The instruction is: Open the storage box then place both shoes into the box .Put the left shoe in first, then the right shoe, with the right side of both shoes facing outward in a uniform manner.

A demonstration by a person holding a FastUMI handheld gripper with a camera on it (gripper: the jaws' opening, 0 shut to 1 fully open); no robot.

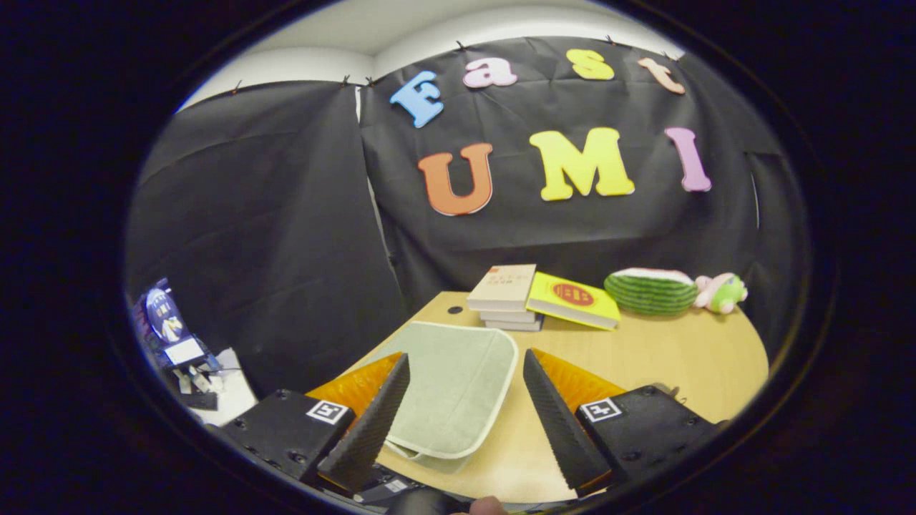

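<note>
My gripper (465, 361) is open, its two fingers spread wide above a wooden table (665, 357). Between the fingers and just ahead of them lies a pale green mat (451, 386) with a cream border, flat on the table. Nothing is held between the fingers.
Beyond the mat stands a stack of books (504, 297) with a yellow book (572, 299) leaning on it. To their right lie a green striped watermelon toy (651, 291) and a pink and green plush (721, 292). Off the table's left edge sits some clutter (175, 336).
</note>
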